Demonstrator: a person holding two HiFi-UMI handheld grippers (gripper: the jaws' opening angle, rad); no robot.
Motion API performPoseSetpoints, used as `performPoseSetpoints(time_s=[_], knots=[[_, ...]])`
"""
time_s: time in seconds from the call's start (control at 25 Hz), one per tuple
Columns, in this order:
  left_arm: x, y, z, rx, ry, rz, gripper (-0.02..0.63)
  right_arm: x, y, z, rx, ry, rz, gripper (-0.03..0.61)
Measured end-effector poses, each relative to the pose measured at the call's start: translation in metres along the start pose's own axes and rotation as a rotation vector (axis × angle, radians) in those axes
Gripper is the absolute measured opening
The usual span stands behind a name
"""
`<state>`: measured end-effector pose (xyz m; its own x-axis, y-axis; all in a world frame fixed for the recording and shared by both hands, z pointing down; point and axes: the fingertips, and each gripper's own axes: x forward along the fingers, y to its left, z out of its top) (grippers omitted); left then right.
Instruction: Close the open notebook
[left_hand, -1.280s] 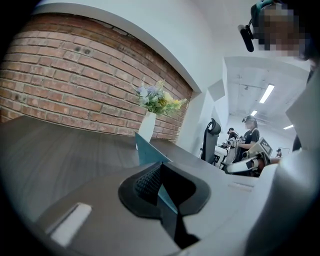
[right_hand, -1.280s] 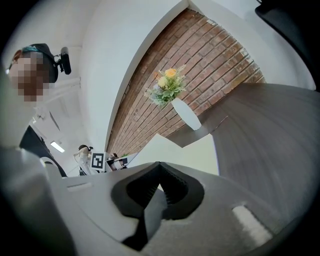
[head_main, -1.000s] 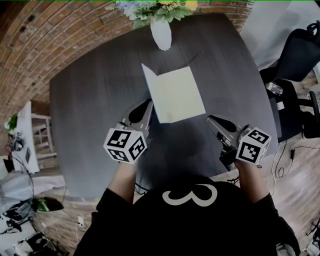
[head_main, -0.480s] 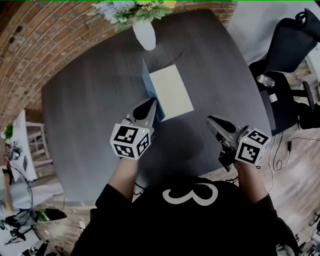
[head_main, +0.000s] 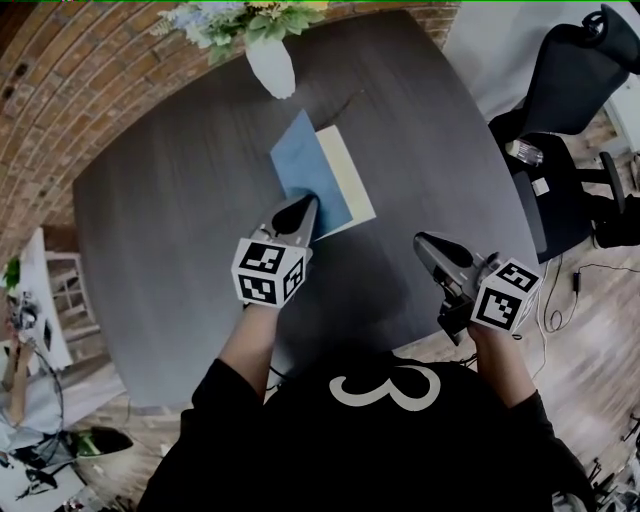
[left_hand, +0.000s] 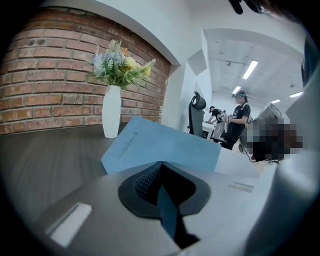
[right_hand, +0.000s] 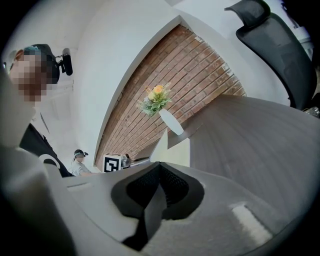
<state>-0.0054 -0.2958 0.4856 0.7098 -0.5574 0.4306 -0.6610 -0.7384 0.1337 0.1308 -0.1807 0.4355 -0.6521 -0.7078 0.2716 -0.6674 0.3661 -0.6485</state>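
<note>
Now | left claw (head_main: 304, 207) pinching notebook (head_main: 303, 170) cover | right claw (head_main: 426, 241) closed

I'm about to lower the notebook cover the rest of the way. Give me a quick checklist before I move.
1. Left tool grip on the blue cover: ok, the jaws are shut on its edge.
2. Cover fully down: not ok, it stands tilted above the cream pages.
3. Right tool out of the way: ok, it is shut, empty and apart from the notebook.
4. Vase clear of the cover's swing: ok, it stands beyond the notebook without touching it.
5. Pages flat under the cover: cannot tell, the cover hides most of them.
</note>
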Motion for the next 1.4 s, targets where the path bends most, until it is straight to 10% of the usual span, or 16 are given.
performPoseSetpoints(time_s=[0.84, 1.4], knots=[[0.034, -0.002, -0.045, 0.123, 0.218, 0.022, 0.016, -0.011, -0.004, -0.006, 0.013, -0.010, -0.014, 0.002], [0.036, 0.003, -0.044, -0.025, 0.270, 0.035, 0.015, -0.023, 0.002, -0.014, 0.009, -0.013, -0.022, 0.002]])
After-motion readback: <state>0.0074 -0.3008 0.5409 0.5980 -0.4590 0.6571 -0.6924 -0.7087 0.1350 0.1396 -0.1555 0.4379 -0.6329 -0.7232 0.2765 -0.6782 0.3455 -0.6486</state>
